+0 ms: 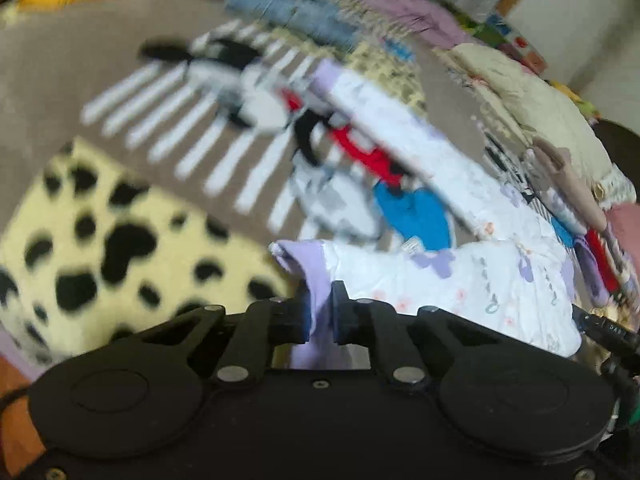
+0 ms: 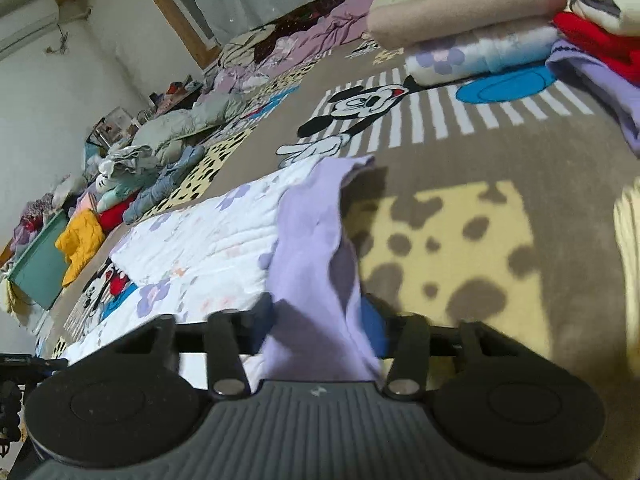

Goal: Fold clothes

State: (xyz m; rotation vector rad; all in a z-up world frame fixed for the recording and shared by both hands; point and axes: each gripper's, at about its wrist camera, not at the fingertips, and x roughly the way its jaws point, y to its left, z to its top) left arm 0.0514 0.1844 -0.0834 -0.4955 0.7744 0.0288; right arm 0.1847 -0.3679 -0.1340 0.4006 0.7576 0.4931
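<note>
A: Right wrist view: cartoon blanket point(image 2: 480, 152) spread wide; white floral garment point(image 2: 208, 240) lies flat on it, lilac cuff point(image 2: 316, 240) raised.
B: Handling?
A: Judged light, soft, quilted, limp; take it at the lilac trim.
B: Grippers?
A: Right gripper point(image 2: 324, 328) closed on that cuff. Left gripper point(image 1: 320, 316) pinched tight on lilac hem point(image 1: 308, 276).
B: Unclear?
A: Left view is motion-blurred; pads hidden under cloth.

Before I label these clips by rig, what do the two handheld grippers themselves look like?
Both are black, with two round disc housings at the base and linkage bars joined by silver pivot pins. The left gripper has a smooth black body and blue-faced pads. The right gripper has a grey ribbed plate between its discs and a blue pad. No hands or sleeves show.
</note>
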